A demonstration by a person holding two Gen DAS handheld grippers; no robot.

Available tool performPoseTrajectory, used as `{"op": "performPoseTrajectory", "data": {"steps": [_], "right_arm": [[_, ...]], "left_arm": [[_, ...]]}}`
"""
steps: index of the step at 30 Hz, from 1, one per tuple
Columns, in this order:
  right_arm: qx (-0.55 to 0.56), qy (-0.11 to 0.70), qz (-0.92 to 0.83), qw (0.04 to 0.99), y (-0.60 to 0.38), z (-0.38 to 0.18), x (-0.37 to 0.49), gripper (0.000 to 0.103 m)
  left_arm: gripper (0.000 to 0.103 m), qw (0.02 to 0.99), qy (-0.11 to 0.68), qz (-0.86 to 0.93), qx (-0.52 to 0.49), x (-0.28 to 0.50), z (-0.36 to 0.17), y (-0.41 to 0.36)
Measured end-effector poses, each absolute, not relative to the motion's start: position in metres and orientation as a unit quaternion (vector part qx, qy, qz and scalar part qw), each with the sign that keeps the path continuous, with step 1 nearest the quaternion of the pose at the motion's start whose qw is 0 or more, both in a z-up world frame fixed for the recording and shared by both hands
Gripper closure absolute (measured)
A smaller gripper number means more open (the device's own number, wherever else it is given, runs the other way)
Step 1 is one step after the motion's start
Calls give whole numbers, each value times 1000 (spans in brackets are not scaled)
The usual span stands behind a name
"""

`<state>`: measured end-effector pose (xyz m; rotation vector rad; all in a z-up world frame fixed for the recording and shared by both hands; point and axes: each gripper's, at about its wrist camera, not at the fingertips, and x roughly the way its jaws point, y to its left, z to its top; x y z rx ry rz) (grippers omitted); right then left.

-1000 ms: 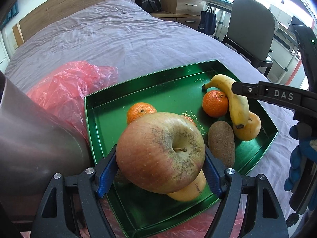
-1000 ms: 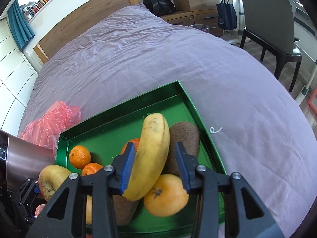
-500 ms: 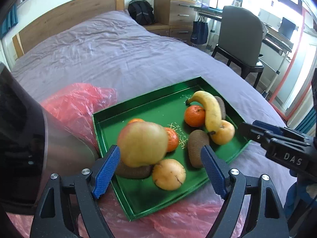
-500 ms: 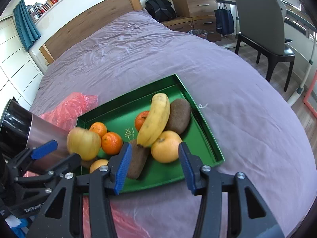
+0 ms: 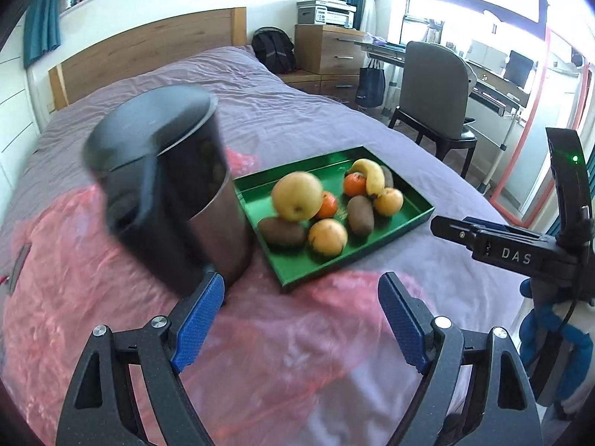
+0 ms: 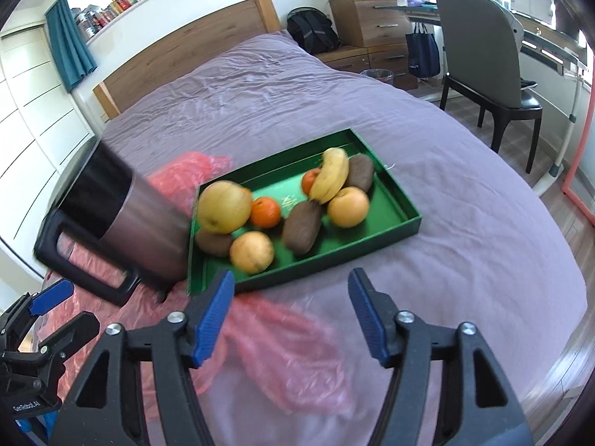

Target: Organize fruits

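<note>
A green tray (image 5: pixel 416 219) (image 6: pixel 405 223) lies on the bed and holds the fruit. A big apple (image 5: pixel 296 196) (image 6: pixel 224 206) rests on a kiwi (image 5: pixel 281 231) at its left end. Around it lie tangerines (image 6: pixel 264 212), an orange (image 6: pixel 251 252), another kiwi (image 6: pixel 302 226), a banana (image 5: pixel 372 176) (image 6: pixel 332 174) and an orange (image 6: pixel 348 206). My left gripper (image 5: pixel 299 321) is open and empty, held back above the red plastic. My right gripper (image 6: pixel 292 314) is open and empty, in front of the tray.
A steel jug with a black handle (image 5: pixel 174 193) (image 6: pixel 122 223) stands left of the tray on a red plastic bag (image 5: pixel 111 297) (image 6: pixel 282 342). The purple bed (image 6: pixel 465 223) stretches behind. A chair (image 5: pixel 433 93) and desk stand to the right.
My left gripper let go of the apple, which now rests in the tray. My right gripper let go of the banana. Both grippers pulled back and up from the tray.
</note>
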<state>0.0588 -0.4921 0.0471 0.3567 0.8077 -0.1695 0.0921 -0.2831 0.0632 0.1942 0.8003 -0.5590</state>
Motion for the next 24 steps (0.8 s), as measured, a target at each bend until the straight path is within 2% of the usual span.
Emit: {"op": "performPoseTrajectory", "data": {"steps": [6,24], "right_arm": [[155,394,-64,904,-436,42,32,0],[48,331,-12,942,-308,23,-16,0]], "left_arm": [[22,887,383,-244,87,54,55,-227],[21,921,363,-109,90,-15,27,-107]]}}
